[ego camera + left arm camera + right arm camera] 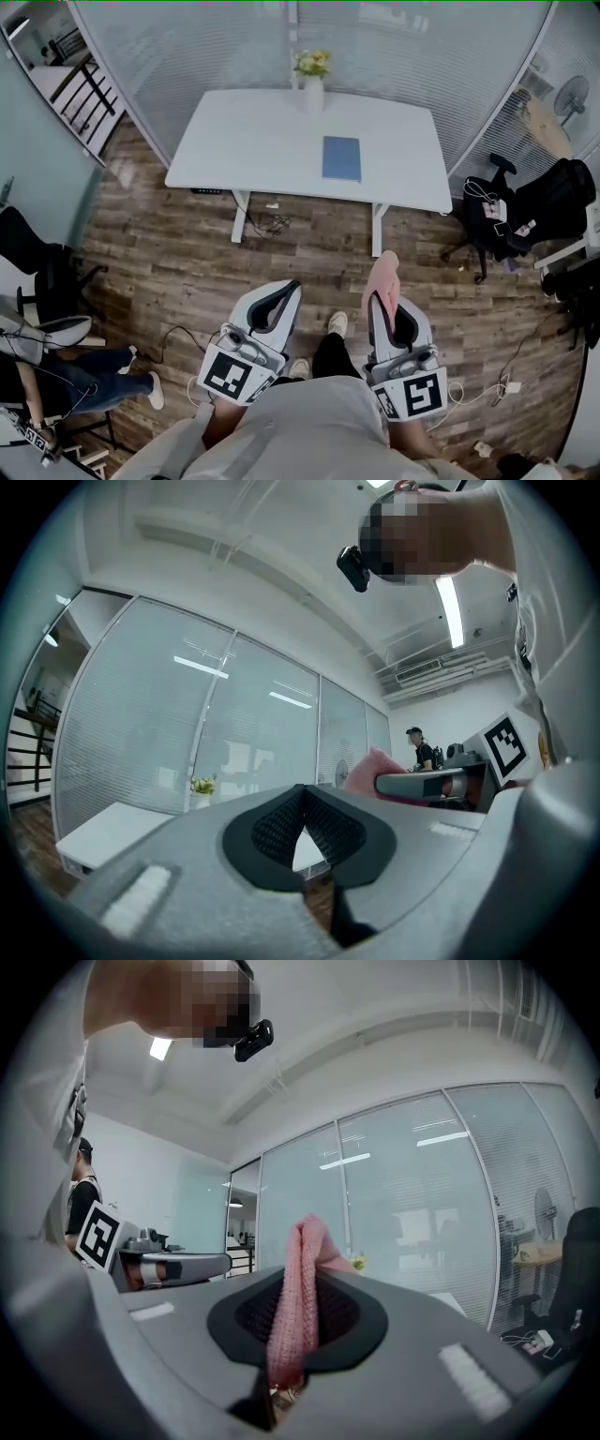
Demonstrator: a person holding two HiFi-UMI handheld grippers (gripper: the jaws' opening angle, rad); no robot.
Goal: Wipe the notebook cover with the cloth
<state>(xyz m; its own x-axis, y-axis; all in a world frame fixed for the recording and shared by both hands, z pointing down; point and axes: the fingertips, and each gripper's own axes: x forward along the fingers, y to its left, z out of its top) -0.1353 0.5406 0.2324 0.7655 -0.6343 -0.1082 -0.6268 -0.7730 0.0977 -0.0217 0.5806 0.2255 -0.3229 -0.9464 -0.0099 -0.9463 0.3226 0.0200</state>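
A blue notebook [341,157] lies flat on the white table [244,141], right of its middle, well ahead of both grippers. My right gripper [383,302] is shut on a pink cloth [380,279], which sticks up from between the jaws; the right gripper view shows the cloth [298,1297] pinched there. My left gripper [279,298] is shut with nothing in it, its ribbed pads [281,822] pressed together. The cloth [367,771] shows beside it in the left gripper view. Both grippers hang over the wooden floor, short of the table.
A white vase with yellow flowers [311,80] stands at the table's far edge. A black office chair with bags [511,211] stands to the right, and a seated person [66,370] is at the left. Cables [267,223] lie under the table. A glass wall with blinds runs behind.
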